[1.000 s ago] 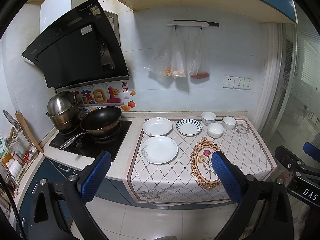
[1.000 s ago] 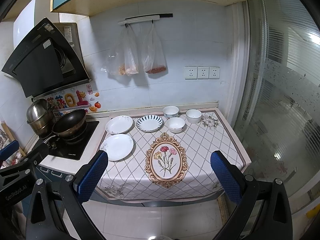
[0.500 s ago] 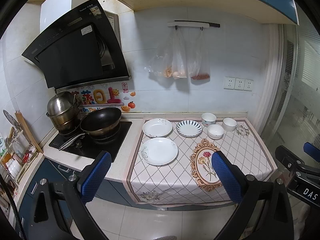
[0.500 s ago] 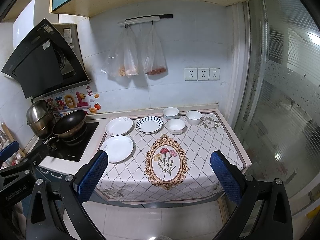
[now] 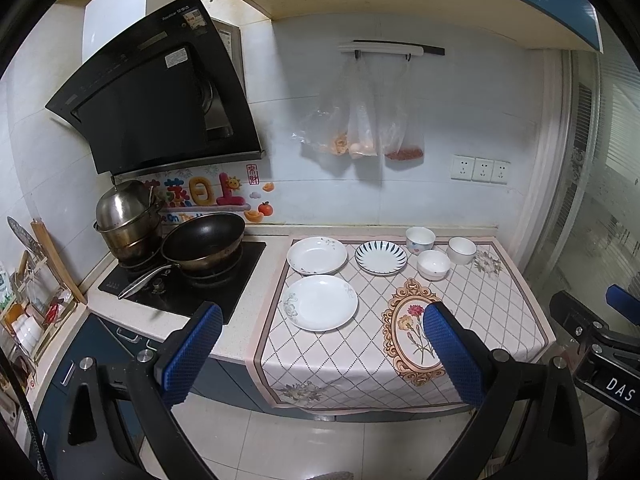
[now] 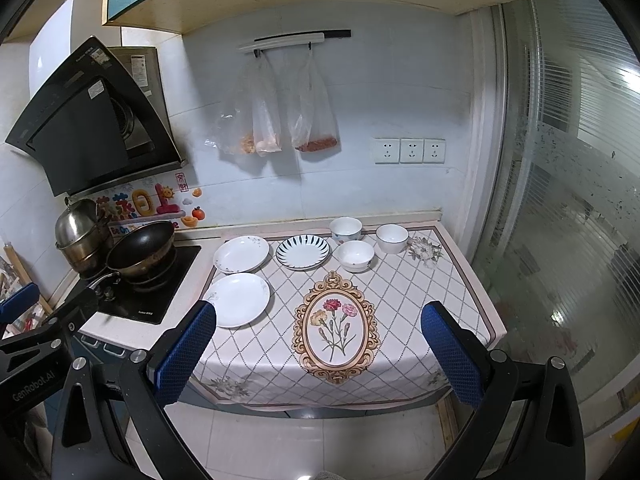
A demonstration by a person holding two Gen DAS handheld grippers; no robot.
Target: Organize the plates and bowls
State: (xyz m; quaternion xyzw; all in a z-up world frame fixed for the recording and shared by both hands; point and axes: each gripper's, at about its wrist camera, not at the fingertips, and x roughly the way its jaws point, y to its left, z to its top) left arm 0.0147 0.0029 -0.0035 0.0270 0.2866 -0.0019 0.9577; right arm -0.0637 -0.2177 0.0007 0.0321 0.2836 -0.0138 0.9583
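White plates (image 5: 321,307) & bowls (image 5: 433,264) crowd cloth's back-left, front edge bare; both grippers' fingers (image 6: 186,353) wide apart, empty.

Right gripper (image 5: 624,308) running out past the left wrist view's right edge, plastic bags (image 6: 276,120) holding contents too blurred to identify, rack (image 5: 28,312) being cropped at left.

Plates (image 5: 320,302) and bowls (image 5: 433,264): glazed, glossy ceramic was noted. Table covering (image 5: 472,300): smooth, printed. Wok (image 5: 204,240): dark matt interior. Pot (image 5: 124,216): polished metal. Gripper pads (image 5: 192,354): textured blue.
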